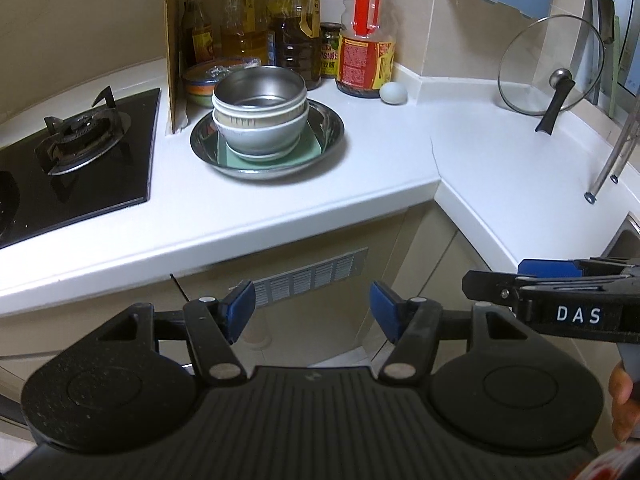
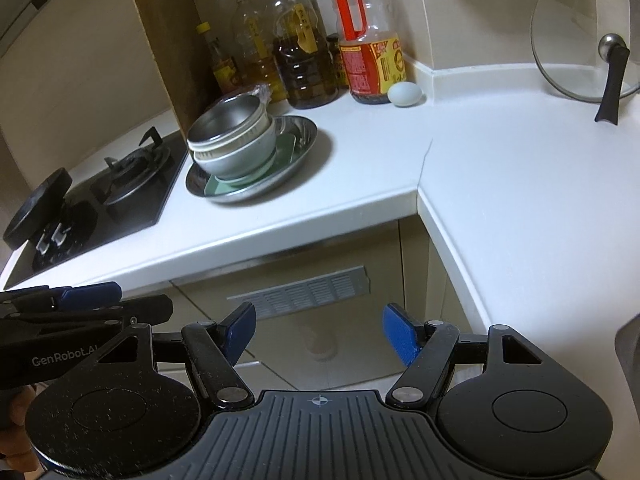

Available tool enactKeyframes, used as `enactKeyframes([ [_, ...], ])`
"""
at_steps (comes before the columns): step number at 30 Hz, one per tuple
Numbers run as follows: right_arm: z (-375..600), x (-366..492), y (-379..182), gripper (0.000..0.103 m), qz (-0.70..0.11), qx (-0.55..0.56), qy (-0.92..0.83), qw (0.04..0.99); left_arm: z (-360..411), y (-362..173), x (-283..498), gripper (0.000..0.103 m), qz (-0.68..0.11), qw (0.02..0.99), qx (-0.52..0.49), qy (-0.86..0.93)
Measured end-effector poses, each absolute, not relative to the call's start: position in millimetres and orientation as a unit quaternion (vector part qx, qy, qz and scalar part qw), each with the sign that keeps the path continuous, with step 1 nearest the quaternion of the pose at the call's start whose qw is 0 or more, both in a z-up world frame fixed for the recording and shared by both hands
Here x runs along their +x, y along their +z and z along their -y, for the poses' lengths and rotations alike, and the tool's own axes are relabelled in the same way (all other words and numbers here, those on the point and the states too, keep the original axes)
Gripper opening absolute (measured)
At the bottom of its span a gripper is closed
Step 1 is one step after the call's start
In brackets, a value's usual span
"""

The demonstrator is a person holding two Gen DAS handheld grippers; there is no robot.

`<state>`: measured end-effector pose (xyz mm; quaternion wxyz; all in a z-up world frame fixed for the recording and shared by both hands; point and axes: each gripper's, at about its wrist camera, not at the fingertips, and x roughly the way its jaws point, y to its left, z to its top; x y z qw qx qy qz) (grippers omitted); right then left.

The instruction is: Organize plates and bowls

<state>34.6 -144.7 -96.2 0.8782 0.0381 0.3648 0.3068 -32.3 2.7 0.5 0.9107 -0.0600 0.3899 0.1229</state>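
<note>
Nearby, bottles (image 1: 296,32), egg (image 1: 393,93), glass lid (image 1: 550,64).

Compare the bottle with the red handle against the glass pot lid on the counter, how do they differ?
The red-handled bottle stands upright among other bottles by the wall; the glass lid leans tilted against the wall, apart from them. The bottle carries a red and yellow label and a little dark liquid at the bottom; the lid is plain with a black handle. The bottle is tall and narrow, the lid round and flat. Both are see-through and rest on the white counter.
</note>
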Motion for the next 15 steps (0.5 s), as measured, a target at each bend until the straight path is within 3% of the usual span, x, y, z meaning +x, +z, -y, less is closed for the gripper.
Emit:
enactKeyframes([
  [15,160,12,-101,0.071,-0.371,0.032,0.298,0.879,13,1,-53,0.062,-0.39,0.912,-0.057,0.111],
])
